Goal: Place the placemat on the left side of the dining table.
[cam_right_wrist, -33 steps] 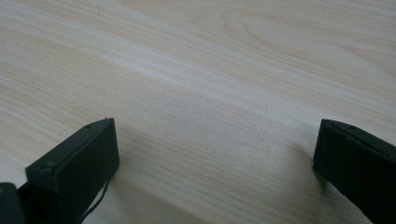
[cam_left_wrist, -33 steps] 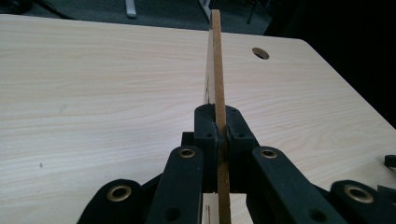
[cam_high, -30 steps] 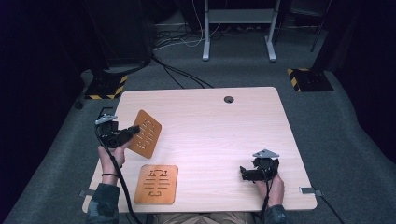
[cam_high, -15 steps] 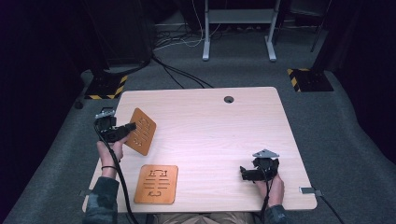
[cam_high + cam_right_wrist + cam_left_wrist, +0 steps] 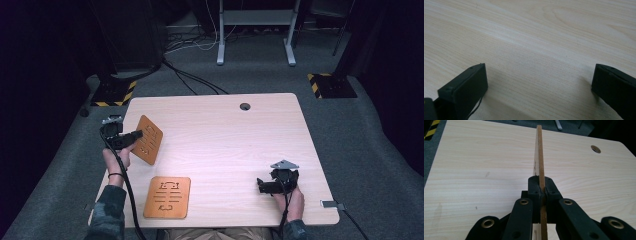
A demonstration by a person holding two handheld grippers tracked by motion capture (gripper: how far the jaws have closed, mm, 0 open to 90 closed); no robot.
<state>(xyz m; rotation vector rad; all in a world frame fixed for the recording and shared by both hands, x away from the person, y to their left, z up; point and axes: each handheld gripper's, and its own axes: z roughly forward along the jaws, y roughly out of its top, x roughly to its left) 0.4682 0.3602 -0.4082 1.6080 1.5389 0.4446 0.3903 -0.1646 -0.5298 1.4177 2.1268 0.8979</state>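
Observation:
My left gripper (image 5: 136, 134) is shut on the edge of a thin orange-brown board (image 5: 148, 140) with cut-out slots, held tilted above the table's left side. In the left gripper view the board (image 5: 539, 157) stands edge-on, pinched between the two black pads (image 5: 534, 188), with my left gripper (image 5: 541, 190) clamped on it. A second, matching board (image 5: 168, 196) lies flat near the front left edge. My right gripper (image 5: 260, 185) rests low at the front right, pointing left. Its jaws stand wide apart in the right gripper view (image 5: 536, 82), with bare wood between them.
The light wooden table (image 5: 230, 145) has a round cable hole (image 5: 244, 106) near its far edge. Grey carpet surrounds it, with a metal stand (image 5: 255, 30) and loose cables beyond the far edge and yellow-black marked bases (image 5: 330, 85) on the floor.
My left gripper has carried the tilted board leftward and slightly lower. The right gripper and the flat board have stayed put.

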